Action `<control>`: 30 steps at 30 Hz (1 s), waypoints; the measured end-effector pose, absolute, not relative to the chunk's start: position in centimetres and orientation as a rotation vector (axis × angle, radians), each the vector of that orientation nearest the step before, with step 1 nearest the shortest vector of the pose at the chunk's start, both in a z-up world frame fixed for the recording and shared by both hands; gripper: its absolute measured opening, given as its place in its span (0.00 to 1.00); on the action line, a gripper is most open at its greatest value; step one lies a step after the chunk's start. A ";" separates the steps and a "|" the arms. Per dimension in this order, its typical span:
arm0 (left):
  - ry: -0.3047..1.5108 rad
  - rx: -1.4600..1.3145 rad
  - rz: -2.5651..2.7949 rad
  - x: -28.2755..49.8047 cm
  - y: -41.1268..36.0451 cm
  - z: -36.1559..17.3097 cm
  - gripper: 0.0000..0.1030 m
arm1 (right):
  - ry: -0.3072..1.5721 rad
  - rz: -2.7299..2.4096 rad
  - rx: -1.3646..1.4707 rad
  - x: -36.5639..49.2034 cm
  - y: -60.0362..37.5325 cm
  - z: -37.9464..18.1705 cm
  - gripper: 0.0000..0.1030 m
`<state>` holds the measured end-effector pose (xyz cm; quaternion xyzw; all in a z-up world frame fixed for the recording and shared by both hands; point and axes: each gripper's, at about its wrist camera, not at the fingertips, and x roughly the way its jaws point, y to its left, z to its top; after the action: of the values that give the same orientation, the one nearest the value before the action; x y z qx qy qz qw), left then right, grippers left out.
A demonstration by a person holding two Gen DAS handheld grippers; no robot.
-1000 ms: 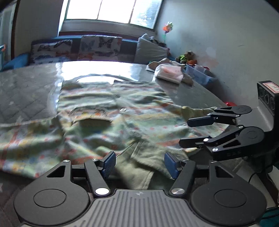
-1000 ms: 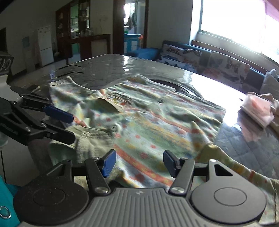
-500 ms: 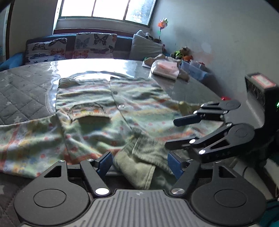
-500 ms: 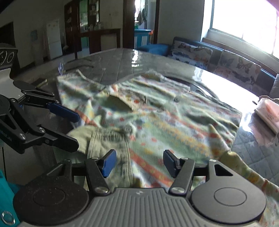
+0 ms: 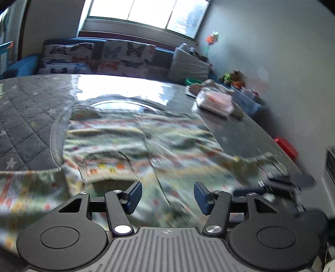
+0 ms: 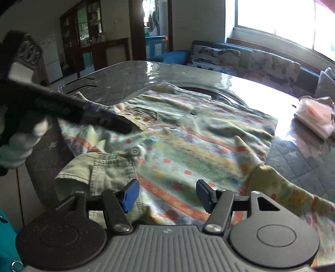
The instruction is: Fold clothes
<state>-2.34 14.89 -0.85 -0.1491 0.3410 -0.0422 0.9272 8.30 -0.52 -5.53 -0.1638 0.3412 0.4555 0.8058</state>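
The patterned shirt (image 6: 188,146) lies spread flat on the bench (image 6: 125,77), light and limp, best pinched at the collar (image 6: 94,169) or a hem; the left gripper (image 5: 167,196), whose jaws have just been closing, and the right gripper (image 6: 167,195) both have their jaws spread, holding nothing.

Bright daylight pours through a wide window (image 5: 144,16) set in a pale wall (image 5: 272,52), glaring off the glossy top of the big round table (image 6: 134,71) under its quilted, star-stitched cover. Below the sill runs a blue sofa (image 6: 173,56) lined with butterfly-print cushions (image 5: 125,56) and one plain grey cushion (image 5: 188,67). Farther back (where the room is much dimmer) stand a dark wooden cabinet (image 6: 88,31), a white fridge (image 6: 51,58) and an open doorway (image 6: 155,25).
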 end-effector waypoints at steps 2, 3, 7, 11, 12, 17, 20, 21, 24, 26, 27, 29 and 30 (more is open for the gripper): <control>0.714 -0.333 -0.051 -1.1 15.9 -1.4 0.56 | 0.746 0.970 -0.342 8.7 -0.6 -5.7 0.60; 0.729 -0.350 -0.043 -0.7 16.4 -1.9 0.56 | 0.753 0.968 -0.339 8.9 -0.6 -5.8 0.60; 0.772 -0.381 -0.043 -0.4 17.7 -3.6 0.56 | 0.793 0.960 -0.343 9.6 -0.3 -6.3 0.60; 0.778 -0.401 -0.080 -0.8 18.0 -2.6 0.56 | 0.815 0.953 -0.346 9.9 0.0 -6.1 0.60; 0.765 -0.405 -0.091 -0.9 18.0 -2.1 0.56 | 0.815 0.949 -0.343 10.0 0.1 -6.0 0.60; 0.763 -0.409 -0.083 0.8 19.2 -1.9 0.57 | 0.832 0.904 -0.330 10.6 0.7 -6.3 0.63; 0.823 -0.434 -0.067 1.6 20.1 -3.4 0.57 | 0.832 0.880 -0.323 10.6 1.0 -6.4 0.66; 0.821 -0.426 -0.075 1.6 20.1 -3.3 0.57 | 0.834 0.874 -0.320 10.6 1.2 -6.4 0.66; 0.841 -0.411 -0.088 1.8 19.9 -3.2 0.60 | 0.834 0.857 -0.313 10.6 1.5 -6.5 0.67; 0.854 -0.413 -0.090 1.9 19.8 -3.0 0.64 | 0.834 0.840 -0.294 10.6 1.6 -6.5 0.67; 0.858 -0.414 -0.091 2.0 19.8 -2.9 0.65 | 0.832 0.835 -0.288 10.5 1.7 -6.4 0.67; 0.862 -0.405 -0.086 2.0 19.6 -2.7 0.69 | 0.827 0.825 -0.277 10.3 1.6 -6.3 0.67; 0.862 -0.399 -0.085 2.0 19.5 -2.6 0.69 | 0.822 0.818 -0.271 10.2 1.5 -6.2 0.67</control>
<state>2.03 19.45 -2.57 -0.1921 0.4146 -0.0408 0.8885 10.15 1.55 -6.16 -0.1275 0.3871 0.3852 0.8280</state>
